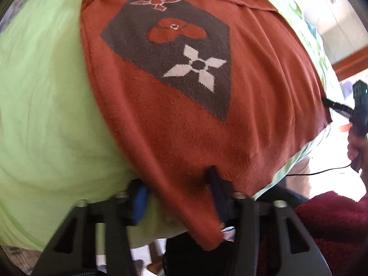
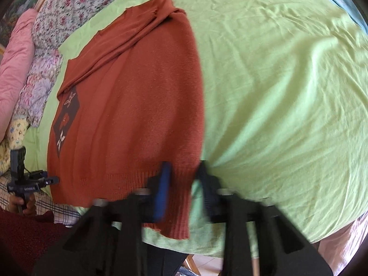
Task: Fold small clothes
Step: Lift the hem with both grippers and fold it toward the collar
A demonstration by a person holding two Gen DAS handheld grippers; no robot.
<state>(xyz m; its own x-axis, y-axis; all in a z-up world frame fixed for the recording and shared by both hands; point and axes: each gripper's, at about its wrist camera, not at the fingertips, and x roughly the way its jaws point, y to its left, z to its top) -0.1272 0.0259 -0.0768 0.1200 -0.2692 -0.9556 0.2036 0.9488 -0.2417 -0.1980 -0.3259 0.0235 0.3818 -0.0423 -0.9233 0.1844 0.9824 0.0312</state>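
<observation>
A rust-orange knit sweater [image 1: 191, 124] with a grey patch of flower shapes [image 1: 184, 55] lies spread on a green sheet [image 1: 46, 105]. It also shows in the right wrist view [image 2: 133, 105]. My left gripper [image 1: 177, 197] stands open at the sweater's near hem corner, the cloth between its fingers, the blue pad [image 1: 139, 204] off the cloth. My right gripper [image 2: 185, 184] stands open astride the ribbed hem corner [image 2: 181, 207] at the bed's near edge. Each gripper shows small in the other view, the right one [image 1: 338, 107] and the left one [image 2: 49, 180].
Floral bedding [image 2: 69, 11] and a pink quilt [image 2: 16, 59] lie beyond the sweater on the left. The bed's near edge [image 2: 207, 246] runs just under both grippers. A dark red cloth [image 1: 333, 225] and the person's hand [image 1: 355, 147] sit at right.
</observation>
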